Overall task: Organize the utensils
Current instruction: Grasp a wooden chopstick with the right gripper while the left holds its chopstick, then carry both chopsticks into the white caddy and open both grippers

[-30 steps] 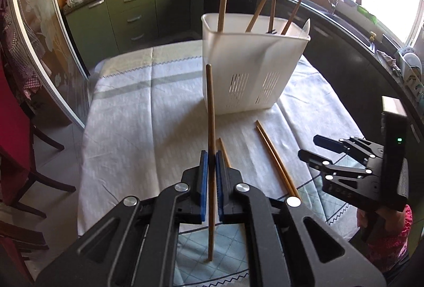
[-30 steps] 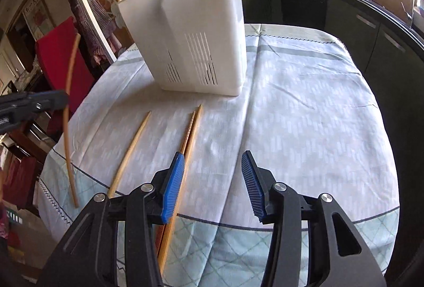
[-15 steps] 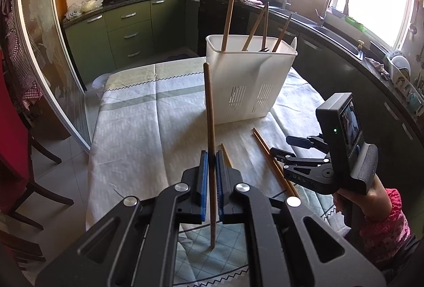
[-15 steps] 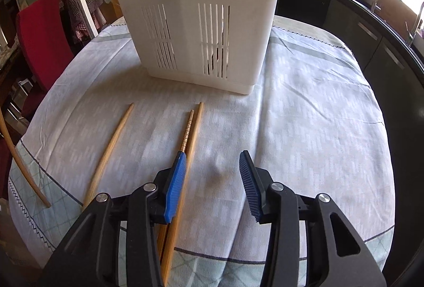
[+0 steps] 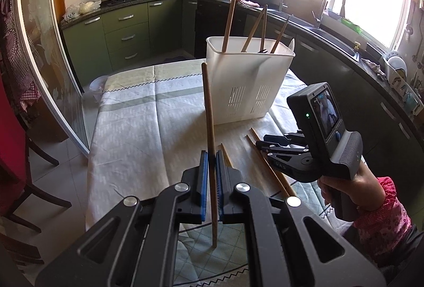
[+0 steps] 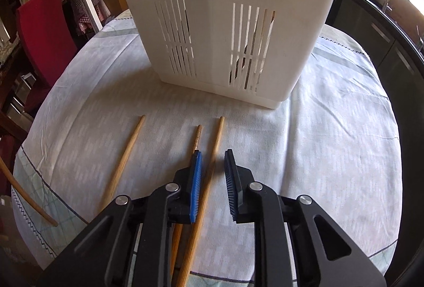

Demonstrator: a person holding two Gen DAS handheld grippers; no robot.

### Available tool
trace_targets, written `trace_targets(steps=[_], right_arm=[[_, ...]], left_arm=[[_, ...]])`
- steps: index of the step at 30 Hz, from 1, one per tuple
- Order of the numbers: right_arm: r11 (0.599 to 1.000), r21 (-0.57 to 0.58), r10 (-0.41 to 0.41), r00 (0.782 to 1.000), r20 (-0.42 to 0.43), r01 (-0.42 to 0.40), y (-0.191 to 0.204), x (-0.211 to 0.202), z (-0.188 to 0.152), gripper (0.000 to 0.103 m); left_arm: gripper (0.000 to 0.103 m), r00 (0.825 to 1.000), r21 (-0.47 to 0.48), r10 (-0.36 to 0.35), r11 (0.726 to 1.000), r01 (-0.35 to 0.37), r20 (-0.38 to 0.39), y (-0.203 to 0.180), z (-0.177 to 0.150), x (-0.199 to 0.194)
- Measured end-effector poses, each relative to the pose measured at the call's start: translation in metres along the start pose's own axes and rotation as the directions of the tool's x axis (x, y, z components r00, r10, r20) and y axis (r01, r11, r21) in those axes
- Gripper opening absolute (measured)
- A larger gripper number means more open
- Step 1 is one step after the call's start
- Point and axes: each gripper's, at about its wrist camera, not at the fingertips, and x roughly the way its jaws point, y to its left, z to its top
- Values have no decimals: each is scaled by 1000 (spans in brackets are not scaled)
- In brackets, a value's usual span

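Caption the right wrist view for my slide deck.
Open right gripper straddles a chopstick lying before the white utensil holder.

holder [image 6: 225, 21] top cut by upper frame edge | two chopsticks [image 6: 209, 181] near ends hidden under right gripper [image 6: 213, 181] | holder contents seen only through slots, unidentifiable | table [image 6: 331, 154] near edge out of frame

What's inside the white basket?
Four wooden chopsticks stick up out of the white basket. Something small and dark peeks over the rim, too small to name. The walls hide the bottom; only dark slivers show through the slots.
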Motion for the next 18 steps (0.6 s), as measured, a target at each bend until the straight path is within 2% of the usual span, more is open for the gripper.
trace_targets(steps=[1,5,11,15,18], right_arm=[[1000,3,1,1000,5,-1,-1,1,1,8],[1000,20,21,1000,16,-21,-2,1,5,6],[996,69,54,990,131,-64,-17,-41,0,6],[990,89,80,965,251,-105,-27,-93,-5,6],[986,97,91,932,352,-133,-34,-138,-13,6]], left_arm=[[6,1000,0,0,1000,0,1,0,0,0],[6,1000,-3,1,1000,-1,1,1,0,-1],[6,1000,-11,-11,1000,11,-7,0,1,-2],[6,1000,-10,-16,1000,16,-10,-2,1,-4],[6,1000,-15,-27,1000,27,-12,-3,1,-5]])
